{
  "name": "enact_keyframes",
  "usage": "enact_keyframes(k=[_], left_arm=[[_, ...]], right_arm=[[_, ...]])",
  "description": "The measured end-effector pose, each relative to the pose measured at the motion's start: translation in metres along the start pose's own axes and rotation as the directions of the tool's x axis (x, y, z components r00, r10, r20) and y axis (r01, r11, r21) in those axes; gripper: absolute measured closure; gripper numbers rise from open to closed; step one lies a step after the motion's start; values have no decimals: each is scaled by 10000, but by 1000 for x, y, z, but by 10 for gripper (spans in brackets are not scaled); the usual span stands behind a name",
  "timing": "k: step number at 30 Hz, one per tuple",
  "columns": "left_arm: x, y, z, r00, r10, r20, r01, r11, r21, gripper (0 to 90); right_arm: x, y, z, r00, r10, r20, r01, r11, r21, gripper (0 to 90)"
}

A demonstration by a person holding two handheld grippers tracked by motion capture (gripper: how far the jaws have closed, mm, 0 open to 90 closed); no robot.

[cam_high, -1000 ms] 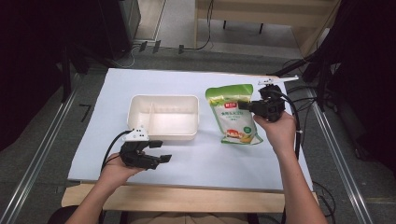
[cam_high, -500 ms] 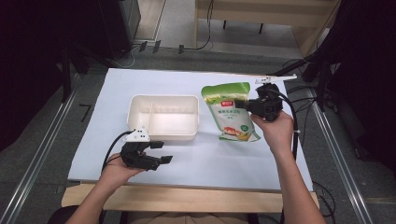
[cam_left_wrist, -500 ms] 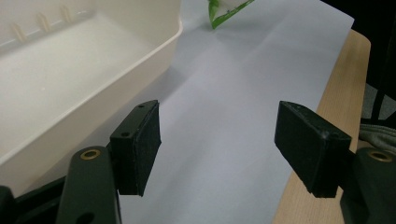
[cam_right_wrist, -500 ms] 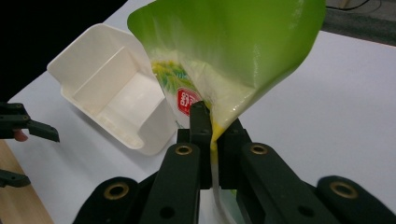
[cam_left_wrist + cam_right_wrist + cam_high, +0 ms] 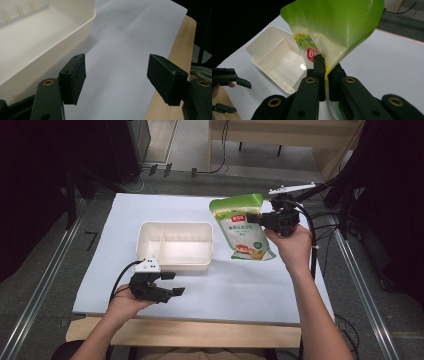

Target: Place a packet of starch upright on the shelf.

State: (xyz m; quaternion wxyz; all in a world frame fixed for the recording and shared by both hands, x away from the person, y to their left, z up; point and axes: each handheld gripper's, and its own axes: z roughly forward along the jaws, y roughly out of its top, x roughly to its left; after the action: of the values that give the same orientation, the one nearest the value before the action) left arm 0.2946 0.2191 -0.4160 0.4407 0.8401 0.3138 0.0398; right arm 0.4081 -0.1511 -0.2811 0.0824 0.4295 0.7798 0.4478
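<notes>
A green and white food pouch (image 5: 241, 224) hangs lifted above the table's right half, its top edge raised. My right gripper (image 5: 258, 219) is shut on the pouch's right edge; in the right gripper view the jaws pinch the pouch (image 5: 337, 30) at its side seam, right gripper (image 5: 325, 75). A cream two-compartment tray (image 5: 150, 230) sits mid-table, left of the pouch, and looks empty (image 5: 259, 47). My left gripper (image 5: 172, 283) rests low near the front edge, just below the tray's front left corner, open with nothing between its fingers (image 5: 75, 77); the tray's wall (image 5: 62, 50) is at its left.
White paper (image 5: 240, 285) covers the table, with a wooden strip (image 5: 200, 332) along the front edge. Cables trail off the right side near a stand (image 5: 292, 187). Dark floor and metal rails border both sides.
My right gripper has lifted the pouch off the table and carried it slightly left toward the tray. The left gripper has stayed in place.
</notes>
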Motion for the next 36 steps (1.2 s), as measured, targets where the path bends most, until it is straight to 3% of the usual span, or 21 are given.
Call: enact_keyframes(k=[23,29,36], left_arm=[[0,0,0,10000,-89,1,89,9999,-96,320],[1,0,-1,10000,-71,-9,71,9999,-104,320],[1,0,-1,9999,-107,39,108,9999,-103,320]], right_arm=[[24,59,3,9987,-216,-464,210,9997,-137,893],[32,71,8,9984,-372,-433,369,9993,-84,893],[47,87,23,9965,-350,-753,329,9991,-285,893]])
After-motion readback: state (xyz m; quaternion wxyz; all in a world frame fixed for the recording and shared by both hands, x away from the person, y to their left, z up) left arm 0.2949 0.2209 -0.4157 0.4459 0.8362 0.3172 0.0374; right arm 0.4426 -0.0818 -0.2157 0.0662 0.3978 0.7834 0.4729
